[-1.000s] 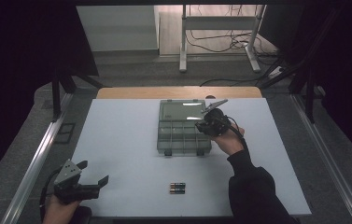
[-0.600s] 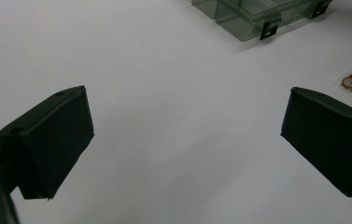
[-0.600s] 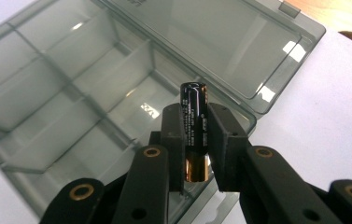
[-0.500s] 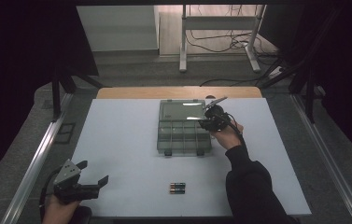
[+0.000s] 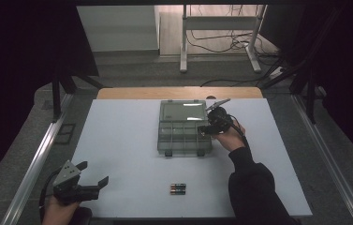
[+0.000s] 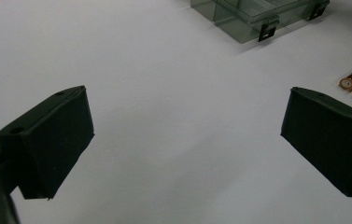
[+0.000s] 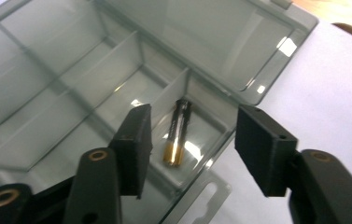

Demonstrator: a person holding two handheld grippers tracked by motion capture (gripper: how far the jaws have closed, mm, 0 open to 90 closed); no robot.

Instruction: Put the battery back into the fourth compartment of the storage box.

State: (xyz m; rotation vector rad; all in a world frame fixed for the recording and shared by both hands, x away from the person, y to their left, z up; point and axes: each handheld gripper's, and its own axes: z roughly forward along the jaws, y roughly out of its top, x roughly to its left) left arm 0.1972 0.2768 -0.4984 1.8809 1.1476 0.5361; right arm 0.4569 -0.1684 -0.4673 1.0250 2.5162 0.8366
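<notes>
While the black-and-gold battery [image 7: 177, 133] lies, apparently freed, in the translucent grey compartment box's [image 5: 183, 136] right-edge cell mid-bench, lift the right claw [image 7: 192, 149], its jaws just opened, straight clear; left claw [image 6: 183, 140] waits wide, empty.

A lab or test room is suggested: a white table [image 5: 118, 140] is set inside dark screens [image 5: 24, 56], a metal frame [image 5: 218, 33] and loose cables [image 5: 221, 44] are seen on the bare floor behind.
</notes>
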